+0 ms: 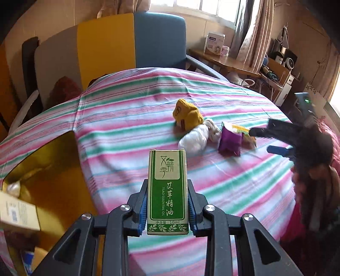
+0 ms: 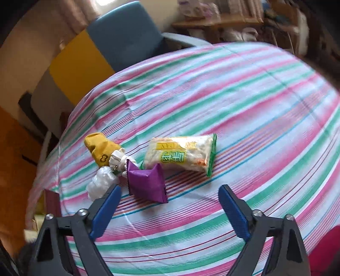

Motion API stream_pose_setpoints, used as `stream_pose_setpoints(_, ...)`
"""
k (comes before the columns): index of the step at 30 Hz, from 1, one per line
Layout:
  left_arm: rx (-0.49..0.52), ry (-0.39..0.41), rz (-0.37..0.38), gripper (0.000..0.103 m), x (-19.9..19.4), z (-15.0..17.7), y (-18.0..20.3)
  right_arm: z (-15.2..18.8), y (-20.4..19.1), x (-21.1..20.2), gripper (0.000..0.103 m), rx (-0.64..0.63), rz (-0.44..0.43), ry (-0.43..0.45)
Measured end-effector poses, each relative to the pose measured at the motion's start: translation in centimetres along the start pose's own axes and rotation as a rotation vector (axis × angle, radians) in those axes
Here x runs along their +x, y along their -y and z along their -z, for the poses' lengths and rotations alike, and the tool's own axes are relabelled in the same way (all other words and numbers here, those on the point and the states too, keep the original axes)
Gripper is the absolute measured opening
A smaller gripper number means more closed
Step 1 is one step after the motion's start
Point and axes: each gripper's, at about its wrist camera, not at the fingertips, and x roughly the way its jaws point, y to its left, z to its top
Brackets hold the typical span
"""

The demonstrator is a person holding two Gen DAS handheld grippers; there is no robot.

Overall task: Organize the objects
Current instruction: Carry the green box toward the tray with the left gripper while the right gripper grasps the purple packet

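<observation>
Sorting under way: left tongs [image 1: 167,210] clamped on a green box [image 1: 167,191], perhaps bound for the yellow bin [image 1: 53,169] at their left; right tongs [image 2: 167,203] apart before purple packet [image 2: 148,182], snack bag [image 2: 182,156], yellow cloth [image 2: 99,148].

Your left tool [image 1: 167,207] grips an upright green essential-oil box [image 1: 167,191] above the striped desk [image 1: 127,118]; a yellow sock [image 1: 187,113] and purple packet [image 1: 230,142] lie beyond.

Daylight enters through a window [image 1: 204,10] at the top of the left wrist view, beside pinkish curtains [image 1: 252,31]. A blue chair [image 1: 159,40] stands behind the striped tablecloth [image 1: 127,118]; a cluttered wooden desk [image 1: 229,62] sits upper right.
</observation>
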Motion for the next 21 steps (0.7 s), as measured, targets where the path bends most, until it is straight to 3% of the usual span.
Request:
stream_pose_setpoints(5, -0.001, 0.035, -0.005, 0.03, -2.6, 1.9, -0.8, -0.1, 0.3, 0.5, 0.09, 0.03, -0.014, 0.003)
stream_pose_setpoints(21, -0.084, 0.078, -0.05, 0.03, -7.2, 5.5, -5.7, 0.9, -5.3, 4.8, 0.094, -0.214, 0.106, 0.01)
